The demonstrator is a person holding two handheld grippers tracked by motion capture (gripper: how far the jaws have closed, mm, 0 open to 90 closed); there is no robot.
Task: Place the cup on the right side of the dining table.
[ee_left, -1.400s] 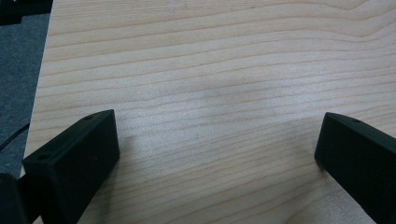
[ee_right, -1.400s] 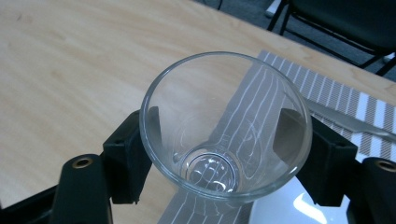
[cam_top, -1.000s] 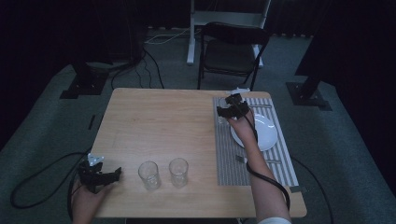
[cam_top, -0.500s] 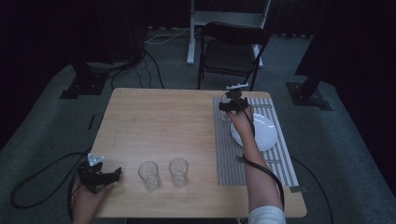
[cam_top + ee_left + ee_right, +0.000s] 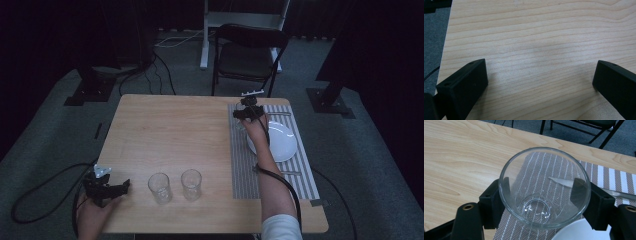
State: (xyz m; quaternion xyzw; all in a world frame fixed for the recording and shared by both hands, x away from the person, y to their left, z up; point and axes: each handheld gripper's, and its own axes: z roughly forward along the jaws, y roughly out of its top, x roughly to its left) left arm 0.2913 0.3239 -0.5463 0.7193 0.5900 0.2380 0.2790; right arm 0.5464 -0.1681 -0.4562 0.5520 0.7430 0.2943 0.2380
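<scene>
My right gripper (image 5: 248,114) hovers over the far left corner of the striped placemat (image 5: 245,165), shut on a clear drinking glass (image 5: 544,187). The glass stands upright between the black pads (image 5: 494,202), just above the mat. A white plate (image 5: 277,140) lies on the mat right beside it. My left gripper (image 5: 120,186) rests at the table's near left corner. Its jaws stand wide open over bare wood (image 5: 540,50), with nothing between them.
Two more clear glasses (image 5: 159,187) (image 5: 191,184) stand upright near the front edge, left of the placemat. A knife (image 5: 619,193) lies on the mat past the plate. A black chair (image 5: 247,55) stands behind the table. A cable (image 5: 280,182) trails along my right forearm.
My right gripper has carried the glass a little toward the far corner of the placemat and lower. The left gripper has stayed put.
</scene>
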